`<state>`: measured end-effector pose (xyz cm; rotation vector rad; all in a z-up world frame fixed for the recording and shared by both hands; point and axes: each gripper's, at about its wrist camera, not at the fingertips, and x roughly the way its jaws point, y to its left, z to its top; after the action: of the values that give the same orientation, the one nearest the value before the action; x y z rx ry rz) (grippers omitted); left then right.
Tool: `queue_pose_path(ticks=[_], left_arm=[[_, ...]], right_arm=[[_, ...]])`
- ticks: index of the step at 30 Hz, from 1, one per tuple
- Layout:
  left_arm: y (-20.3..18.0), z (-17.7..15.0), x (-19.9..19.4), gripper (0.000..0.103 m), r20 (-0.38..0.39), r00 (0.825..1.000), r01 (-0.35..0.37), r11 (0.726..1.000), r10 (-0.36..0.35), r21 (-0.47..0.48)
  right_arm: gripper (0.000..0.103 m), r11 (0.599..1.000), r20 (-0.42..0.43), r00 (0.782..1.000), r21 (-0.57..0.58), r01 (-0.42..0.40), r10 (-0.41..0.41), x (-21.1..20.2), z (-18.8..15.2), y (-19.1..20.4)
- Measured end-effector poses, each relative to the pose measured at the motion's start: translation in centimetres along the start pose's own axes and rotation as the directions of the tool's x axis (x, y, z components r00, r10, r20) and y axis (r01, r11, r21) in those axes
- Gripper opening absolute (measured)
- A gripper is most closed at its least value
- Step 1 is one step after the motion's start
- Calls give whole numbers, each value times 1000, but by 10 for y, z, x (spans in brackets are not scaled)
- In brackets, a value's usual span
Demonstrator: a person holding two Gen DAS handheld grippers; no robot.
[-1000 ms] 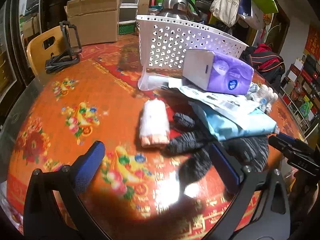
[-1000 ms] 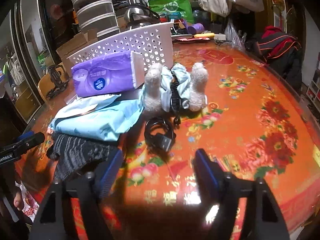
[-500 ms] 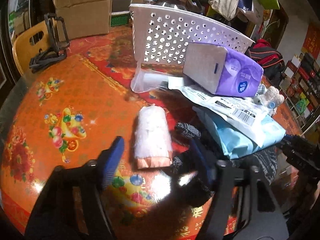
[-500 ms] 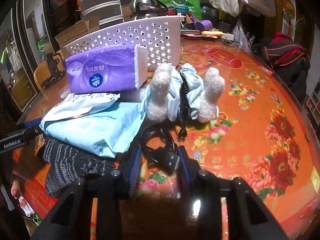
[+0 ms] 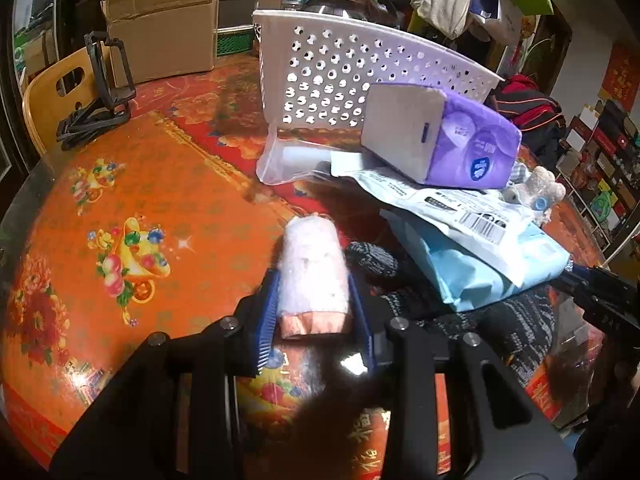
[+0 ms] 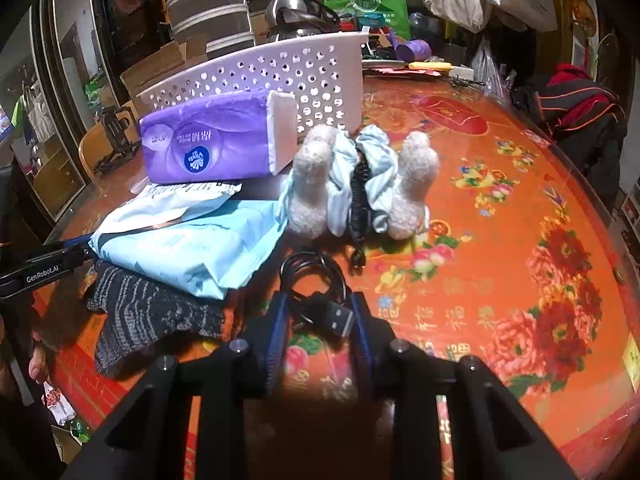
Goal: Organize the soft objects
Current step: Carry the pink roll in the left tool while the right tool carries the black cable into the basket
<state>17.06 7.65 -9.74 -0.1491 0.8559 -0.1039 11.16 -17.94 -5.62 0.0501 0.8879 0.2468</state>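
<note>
Left gripper point(image 5: 314, 312) clamping on rolled white-and-pink towel point(image 5: 312, 276); blue pads point(image 5: 267, 320) pressing against both long sides of roll, near end of roll sitting between jaws, far end projecting forward beyond fingertips. Roll lying on orange floral tablecloth point(image 5: 120, 208).

Just right of left jaws: dark knit gloves point(image 5: 404, 280) spreading over cloth, partly sliding under light-blue soft pack point(image 5: 500, 264). Lying on that pack, a white pouch with barcode point(image 5: 472, 216). Further ahead and right of jaws: purple tissue pack point(image 5: 448, 140) resting on pile, leaning at white perforated basket point(image 5: 360, 68). Clear zip bag point(image 5: 288, 160) lying straight ahead of fingertips, at foot of basket.

Right gripper point(image 6: 318, 320) closing around coiled black USB cable point(image 6: 316, 288); plug end sitting between blue pads, loop extending forward past fingertips. Contact of pads with cable looking firm on both sides.

Ahead of right jaws: plush toy in pale-blue cloth point(image 6: 360, 180), two fuzzy white limbs pointing toward jaws, a black coiled cord hanging between them. Left of right jaws: knit gloves again, light-blue pack overlapping them, tissue pack beyond, basket behind.
</note>
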Motion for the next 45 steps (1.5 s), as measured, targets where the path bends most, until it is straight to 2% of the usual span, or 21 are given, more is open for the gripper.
queue_pose_path(ticks=[6, 15, 24, 30, 34, 39, 42, 45], left_arm=[[-3, 0, -18, 32, 50, 999, 2, 1000, -2, 7], [-4, 0, -30, 32, 70, 998, 7, 1000, -7, 2], [-10, 24, -58, 31, 139, 990, 8, 1000, -12, 28], [-13, 36, -73, 31, 165, 986, 16, 999, -22, 38], [-17, 64, -90, 31, 199, 979, 22, 998, -33, 56], [-27, 138, -112, 31, 263, 963, 28, 996, -50, 87], [-30, 182, -104, 31, 275, 961, -2, 996, -21, 84], [-29, 226, -72, 31, 227, 974, -12, 998, -4, 68]], right_arm=[[26, 1000, 37, 999, -5, 3, -3, -17, -2, -3], [26, 1000, 98, 995, -2, -21, 21, -31, 1, -3], [26, 999, 195, 980, -33, -33, 39, -59, 40, 2], [26, 997, 211, 975, -50, -64, 73, -63, 63, 5], [26, 993, 230, 967, -69, -91, 105, -67, 98, 10], [26, 990, 241, 964, -105, -90, 113, -56, 169, 19], [26, 992, 213, 973, -111, -64, 87, -29, 216, 24], [26, 993, 159, 985, -105, -50, 67, 6, 250, 23]])
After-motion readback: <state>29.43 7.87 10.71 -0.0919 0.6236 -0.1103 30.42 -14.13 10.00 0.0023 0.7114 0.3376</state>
